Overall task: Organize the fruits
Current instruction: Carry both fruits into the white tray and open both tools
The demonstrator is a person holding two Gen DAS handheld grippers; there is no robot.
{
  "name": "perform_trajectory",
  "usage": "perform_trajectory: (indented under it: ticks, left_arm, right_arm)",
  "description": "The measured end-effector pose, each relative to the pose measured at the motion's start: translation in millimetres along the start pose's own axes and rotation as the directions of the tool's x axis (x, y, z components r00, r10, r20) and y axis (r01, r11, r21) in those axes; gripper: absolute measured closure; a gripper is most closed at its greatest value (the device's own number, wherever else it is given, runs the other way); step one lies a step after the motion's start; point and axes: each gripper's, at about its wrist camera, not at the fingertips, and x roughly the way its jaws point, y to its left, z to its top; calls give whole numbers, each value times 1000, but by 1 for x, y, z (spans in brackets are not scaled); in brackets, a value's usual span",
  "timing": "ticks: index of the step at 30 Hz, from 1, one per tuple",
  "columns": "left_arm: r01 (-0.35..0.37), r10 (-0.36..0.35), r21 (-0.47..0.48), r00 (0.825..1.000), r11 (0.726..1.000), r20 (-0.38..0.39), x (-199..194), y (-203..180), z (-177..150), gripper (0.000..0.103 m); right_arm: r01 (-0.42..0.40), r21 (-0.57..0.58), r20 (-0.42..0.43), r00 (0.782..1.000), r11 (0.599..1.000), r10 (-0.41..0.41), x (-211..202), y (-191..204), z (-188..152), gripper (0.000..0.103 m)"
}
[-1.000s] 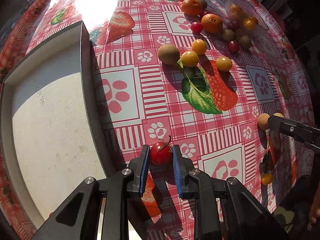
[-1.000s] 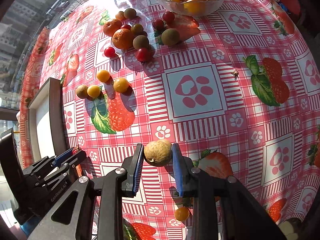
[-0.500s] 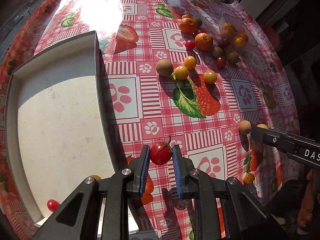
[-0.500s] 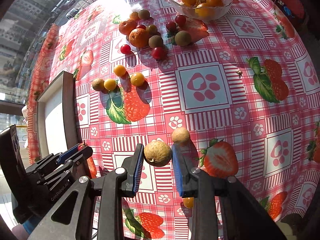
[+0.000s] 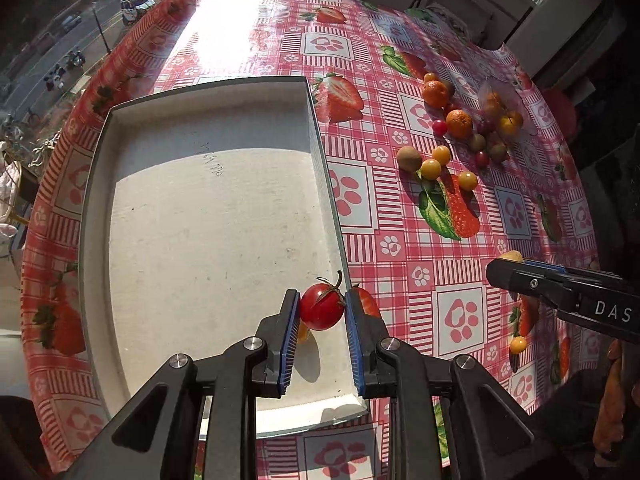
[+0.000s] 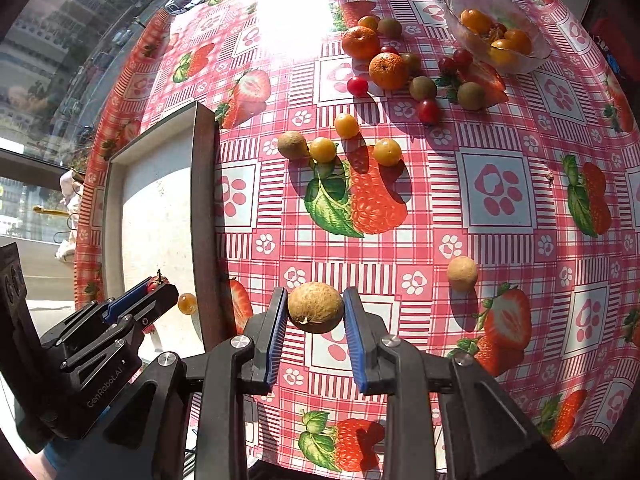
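My left gripper point(image 5: 322, 314) is shut on a red cherry tomato point(image 5: 322, 311) with a green stem, held above the near right corner of the grey tray point(image 5: 208, 216). A small yellow fruit point(image 6: 187, 303) lies in the tray below it. My right gripper point(image 6: 316, 312) is shut on a tan round longan-like fruit point(image 6: 315, 306), held above the tablecloth right of the tray's wall point(image 6: 204, 216). The left gripper also shows in the right wrist view point(image 6: 154, 286), the right gripper in the left wrist view point(image 5: 506, 266).
Loose fruits lie across the red checked tablecloth: oranges point(image 6: 386, 70), yellow tomatoes point(image 6: 387, 152), red tomatoes point(image 6: 428, 110), kiwis point(image 6: 294, 144). A tan fruit point(image 6: 462, 273) lies near my right gripper. A glass bowl point(image 6: 520, 62) with yellow fruits stands far right.
Both grippers have risen and pulled back with their fruits. The left one has moved left from over the tablecloth to over the tray's corner.
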Motion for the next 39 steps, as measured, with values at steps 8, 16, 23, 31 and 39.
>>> perform_trajectory:
  ticks: [8, 16, 23, 31, 39]
  left_arm:
    - [-75, 75, -84, 997, 994, -2, -6, 58, -19, 79]
    - [-166, 166, -109, 986, 980, -11, 7, 97, -23, 79]
    - [-179, 176, -111, 984, 978, -43, 22, 104, -27, 79]
    - [-202, 196, -76, 977, 976, -77, 32, 96, -33, 78]
    - [-245, 242, -52, 968, 968, -59, 28, 88, -39, 30]
  right_arm:
    - [-36, -110, -43, 999, 993, 32, 20, 64, -4, 73]
    - [-75, -220, -100, 994, 973, 54, 49, 123, -7, 73]
    - [-51, -283, -129, 992, 958, 15, 80, 152, -1, 73]
    - [0, -318, -157, 986, 948, -53, 109, 167, 2, 72]
    - [-12, -324, -165, 985, 946, -44, 113, 174, -2, 43]
